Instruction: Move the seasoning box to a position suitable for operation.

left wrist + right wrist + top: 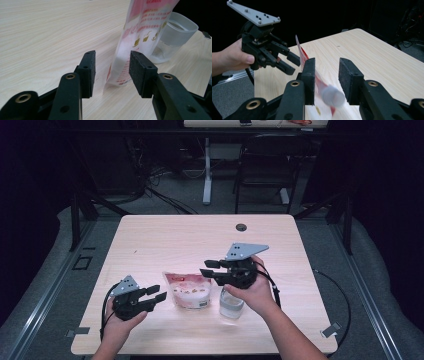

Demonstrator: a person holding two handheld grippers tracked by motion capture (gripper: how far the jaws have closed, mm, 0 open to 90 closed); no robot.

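Note:
A red and white pouch [189,290] stands upright on the wooden table [165,235], with a clear plastic cup [231,306] just to its right. My left gripper [160,293] sits low at the pouch's left, jaws open. In the left gripper view the pouch [140,37] stands just beyond the open left gripper [112,72], apart from both pads, and the cup [175,37] is behind it. My right gripper [206,267] hovers open above the pouch and cup. In the right gripper view a blurred white round thing [333,96] lies between the open right gripper's [327,80] jaws, over the pouch's top edge [302,52].
A cable hole [241,227] sits near the table's far edge. Table legs, cables and a chair [265,170] stand on the floor beyond. In the right gripper view the left gripper [292,62] is held in a hand at the left.

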